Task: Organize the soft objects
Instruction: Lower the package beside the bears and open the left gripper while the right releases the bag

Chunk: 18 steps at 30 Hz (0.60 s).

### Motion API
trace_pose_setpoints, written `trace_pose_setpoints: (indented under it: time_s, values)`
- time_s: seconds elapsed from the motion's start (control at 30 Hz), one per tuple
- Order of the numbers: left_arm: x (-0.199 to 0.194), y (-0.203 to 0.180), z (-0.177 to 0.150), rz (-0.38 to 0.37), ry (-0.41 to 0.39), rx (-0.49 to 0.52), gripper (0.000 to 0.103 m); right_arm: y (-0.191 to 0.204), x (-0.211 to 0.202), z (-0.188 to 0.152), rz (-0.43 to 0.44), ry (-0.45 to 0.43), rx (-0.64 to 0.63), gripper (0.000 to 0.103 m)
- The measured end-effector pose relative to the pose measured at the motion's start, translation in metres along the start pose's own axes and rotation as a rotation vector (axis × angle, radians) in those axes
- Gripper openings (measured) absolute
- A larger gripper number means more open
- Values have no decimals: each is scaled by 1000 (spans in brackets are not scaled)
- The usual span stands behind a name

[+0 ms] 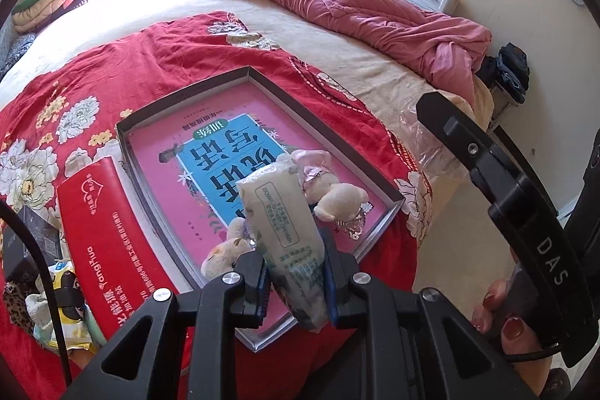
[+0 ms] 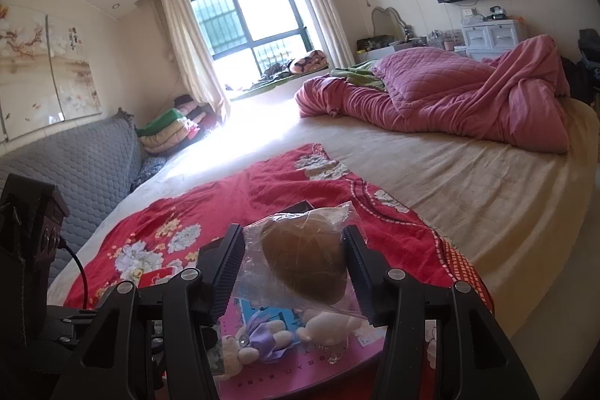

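A: Left wrist view: what's lying under the tray (image 1: pixel 390 203)?
B: A red floral cloth (image 1: pixel 157 62) is covering the bed (image 1: pixel 330 36). The left gripper (image 1: pixel 298 272) is clamping a white packet (image 1: pixel 285 231) above that tray.
A: Right side?
B: The right gripper (image 2: pixel 294 263) is squeezing a bagged brown bun (image 2: pixel 303 261) over the plush toys (image 2: pixel 262 336).

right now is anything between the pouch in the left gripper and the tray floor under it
Nothing rigid. The left gripper holds the white pouch over the tray. Two small plush bears lie on the pink book beside its path; open book surface remains farther back.

Book (image 1: pixel 210 171) partly under plush toys (image 1: pixel 330 194)
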<state>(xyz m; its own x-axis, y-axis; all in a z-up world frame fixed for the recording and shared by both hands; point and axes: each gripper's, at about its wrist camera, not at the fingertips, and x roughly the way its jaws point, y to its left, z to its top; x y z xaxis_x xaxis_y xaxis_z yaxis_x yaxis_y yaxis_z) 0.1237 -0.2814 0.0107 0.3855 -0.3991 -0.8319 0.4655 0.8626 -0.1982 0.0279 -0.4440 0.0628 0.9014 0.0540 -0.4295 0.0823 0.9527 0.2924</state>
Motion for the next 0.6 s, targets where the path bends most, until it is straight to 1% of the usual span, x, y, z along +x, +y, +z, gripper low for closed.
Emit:
trace_pose_setpoints:
  time_s: [0.27, 0.47, 0.6]
  values:
    - [25, -12, -4, -9, 53, 27, 24, -18, 12, -9, -39, 39, 20, 55]
    - [42, -16, -12, 11, 91, 42, 24, -30, 30, -19, -71, 88, 41, 55]
    - [49, -14, -14, 15, 102, 40, 24, -33, 38, -23, -89, 108, 36, 55]
